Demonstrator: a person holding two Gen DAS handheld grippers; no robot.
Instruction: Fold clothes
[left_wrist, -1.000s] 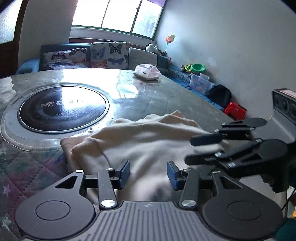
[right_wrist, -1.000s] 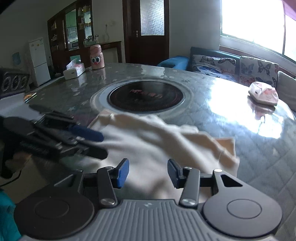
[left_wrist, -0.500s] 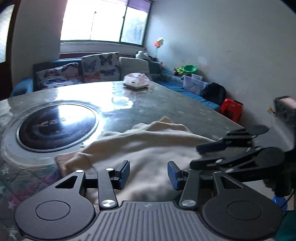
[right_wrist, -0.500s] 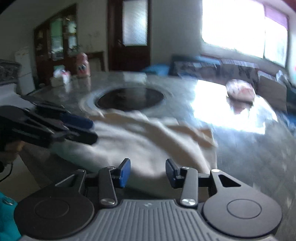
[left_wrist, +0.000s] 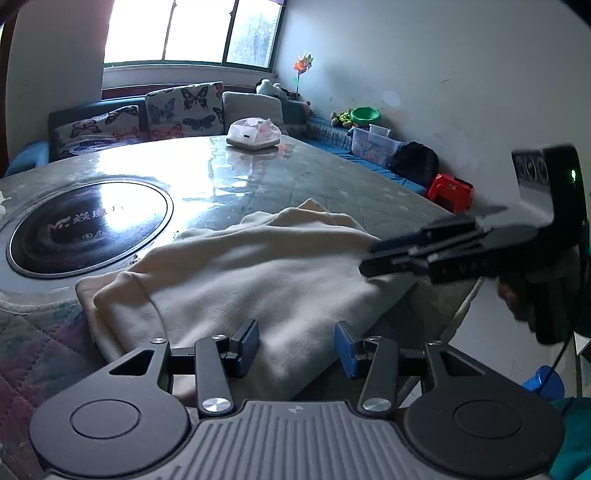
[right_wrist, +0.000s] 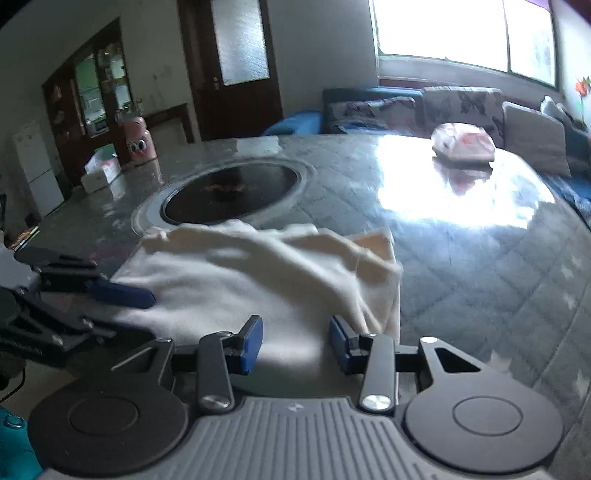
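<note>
A cream garment (left_wrist: 258, 273) lies bunched on the near edge of the round table (left_wrist: 295, 177), partly hanging over it. My left gripper (left_wrist: 295, 347) is open, its blue pads just above the garment's near hem. My right gripper (right_wrist: 295, 345) is open and empty over the garment's (right_wrist: 258, 273) near right part. In the left wrist view the right gripper (left_wrist: 373, 258) comes in from the right, low over the cloth's right edge. In the right wrist view the left gripper (right_wrist: 129, 299) is at the left, at the cloth's edge.
A black round hotplate (left_wrist: 88, 225) is set in the table's middle, behind the garment. A tissue pack (left_wrist: 255, 134) lies at the far side. A pink bottle (right_wrist: 140, 144) and a white box (right_wrist: 101, 173) stand at the far left. A sofa (left_wrist: 147, 118) runs along the window wall.
Both grippers pulled back slightly and swung right; the views shifted. The right gripper now looks closer to the cloth's right edge. The garment lies as before. Jaws stayed open.
</note>
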